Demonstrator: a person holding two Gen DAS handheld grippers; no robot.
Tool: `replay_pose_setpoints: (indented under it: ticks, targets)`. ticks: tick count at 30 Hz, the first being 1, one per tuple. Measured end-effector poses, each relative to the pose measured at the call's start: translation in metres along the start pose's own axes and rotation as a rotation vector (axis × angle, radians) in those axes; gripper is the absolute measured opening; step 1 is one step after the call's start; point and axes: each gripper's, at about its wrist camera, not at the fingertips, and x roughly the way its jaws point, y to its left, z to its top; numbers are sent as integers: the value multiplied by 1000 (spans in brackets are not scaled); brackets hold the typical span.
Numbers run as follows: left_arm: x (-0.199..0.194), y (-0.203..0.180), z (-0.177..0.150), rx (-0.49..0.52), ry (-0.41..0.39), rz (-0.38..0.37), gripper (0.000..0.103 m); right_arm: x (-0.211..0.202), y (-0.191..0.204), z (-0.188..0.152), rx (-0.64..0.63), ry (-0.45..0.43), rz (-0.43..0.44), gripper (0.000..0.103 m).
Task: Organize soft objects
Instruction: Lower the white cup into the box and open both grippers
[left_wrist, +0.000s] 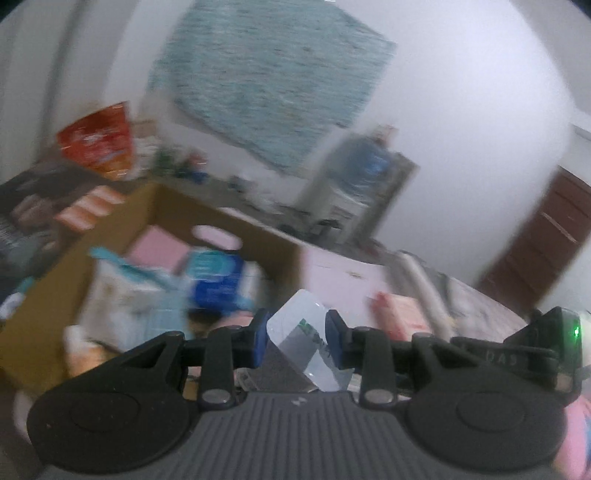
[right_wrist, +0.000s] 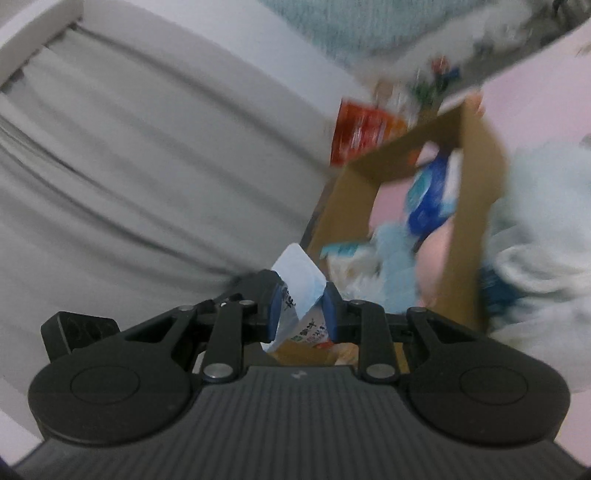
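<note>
My left gripper (left_wrist: 297, 338) is shut on a white soft packet (left_wrist: 301, 325) with green print, held just in front of an open cardboard box (left_wrist: 48, 295). The box holds several soft packs, among them a blue and white pack (left_wrist: 218, 277) and a white pack with teal trim (left_wrist: 125, 291). My right gripper (right_wrist: 301, 308) is shut on a white packet with printed characters (right_wrist: 299, 280), held next to the same cardboard box (right_wrist: 476, 206), where the blue pack (right_wrist: 428, 195) shows inside. Both views are blurred by motion.
A red snack bag (left_wrist: 98, 142) stands behind the box on the left. A pink surface (left_wrist: 340, 280) lies to the right with a pink pack (left_wrist: 402, 314). A teal mat (left_wrist: 273, 74) hangs on the wall. Grey curtains (right_wrist: 129, 166) fill the right wrist view's left side.
</note>
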Motion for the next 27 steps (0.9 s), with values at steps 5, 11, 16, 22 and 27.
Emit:
replay_pose_setpoints:
  ticks: [5, 11, 16, 22, 27]
  targets:
    - [9, 63, 3, -124, 23, 102, 33, 79, 0, -3, 21, 163, -67, 23]
    - [28, 113, -1, -215, 81, 148, 33, 136, -9, -3, 40, 278, -155, 24]
    - [51, 135, -10, -265, 150, 152, 33, 159, -21, 0, 61, 337, -219, 25]
    - [63, 144, -22, -270, 207, 170, 33, 178, -34, -2, 56, 409, -278, 25]
    - [63, 139, -22, -260, 208, 153, 43, 180, -32, 0, 21, 397, -310, 26]
